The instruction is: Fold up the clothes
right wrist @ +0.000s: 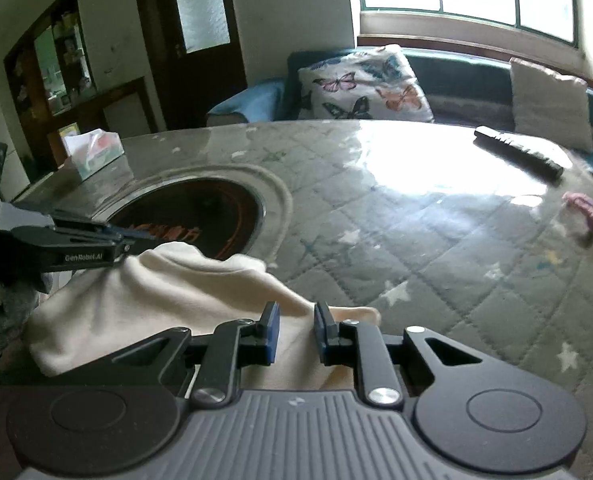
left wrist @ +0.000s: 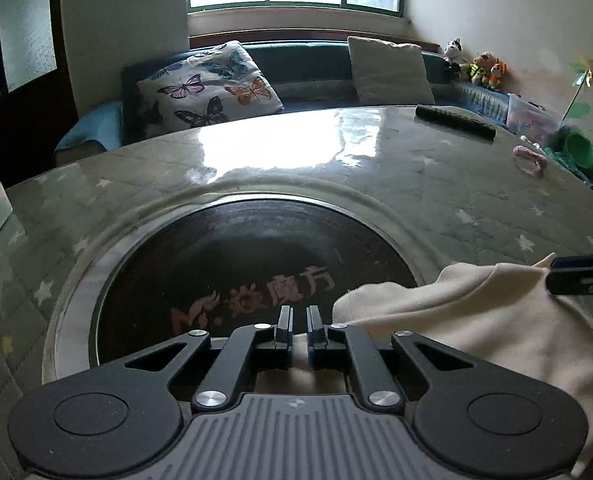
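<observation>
A cream garment (left wrist: 476,320) lies bunched on the quilted table top, partly over the dark round inset (left wrist: 248,272). My left gripper (left wrist: 299,322) is nearly shut, with cream cloth showing between and under its jaws; it seems to pinch the garment's left edge. It also shows in the right wrist view (right wrist: 136,240) at the garment's (right wrist: 168,292) far left corner. My right gripper (right wrist: 295,322) has its jaws a little apart with the cloth lying between them; it also shows at the right edge of the left wrist view (left wrist: 552,276).
A black remote (right wrist: 516,152) and a pink hair tie (right wrist: 584,212) lie at the far right of the table (right wrist: 416,240). A tissue box (right wrist: 92,152) stands at the far left. A sofa with a butterfly cushion (left wrist: 208,84) runs behind the table.
</observation>
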A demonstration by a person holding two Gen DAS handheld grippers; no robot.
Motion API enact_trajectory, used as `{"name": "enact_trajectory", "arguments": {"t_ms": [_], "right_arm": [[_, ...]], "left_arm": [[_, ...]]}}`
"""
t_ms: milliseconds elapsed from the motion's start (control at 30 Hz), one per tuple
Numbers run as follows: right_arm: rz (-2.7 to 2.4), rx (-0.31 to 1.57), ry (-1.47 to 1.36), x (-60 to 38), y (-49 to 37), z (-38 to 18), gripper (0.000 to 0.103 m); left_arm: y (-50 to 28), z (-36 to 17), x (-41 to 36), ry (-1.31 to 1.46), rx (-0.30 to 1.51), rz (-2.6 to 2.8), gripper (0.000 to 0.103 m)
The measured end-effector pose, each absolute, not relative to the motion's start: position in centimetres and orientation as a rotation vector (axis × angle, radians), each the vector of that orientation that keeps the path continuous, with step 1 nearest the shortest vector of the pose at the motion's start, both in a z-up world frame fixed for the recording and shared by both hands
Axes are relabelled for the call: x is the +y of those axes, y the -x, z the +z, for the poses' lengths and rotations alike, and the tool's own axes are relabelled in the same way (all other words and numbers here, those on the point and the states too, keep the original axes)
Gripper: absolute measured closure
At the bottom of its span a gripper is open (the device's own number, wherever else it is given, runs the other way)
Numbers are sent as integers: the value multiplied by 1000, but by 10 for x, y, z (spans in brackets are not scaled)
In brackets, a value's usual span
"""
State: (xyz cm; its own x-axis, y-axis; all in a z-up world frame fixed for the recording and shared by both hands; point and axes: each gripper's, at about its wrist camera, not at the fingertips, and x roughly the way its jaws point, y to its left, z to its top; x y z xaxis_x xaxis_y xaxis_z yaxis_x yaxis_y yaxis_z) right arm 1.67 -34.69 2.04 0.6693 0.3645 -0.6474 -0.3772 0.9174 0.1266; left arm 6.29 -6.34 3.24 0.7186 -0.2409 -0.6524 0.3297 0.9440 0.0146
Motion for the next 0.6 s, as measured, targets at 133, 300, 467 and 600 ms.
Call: {"name": "enact_trajectory", "arguments": {"t_ms": [133,300,467,600], "right_arm": [[429,715,23,-353,-4,29,85],[484,745,28,-360,23,37,84],[524,781,44,-360,52,36,83],[523,817,31,-363,63,26,91]], "left_arm": [[-55,35,-58,-128,694,-306,89],[-30,46,-56,-131,646,-312,61],[-1,46,-56,-149,623,-312,61],[15,39,-59,-188,618,-307,60]]}}
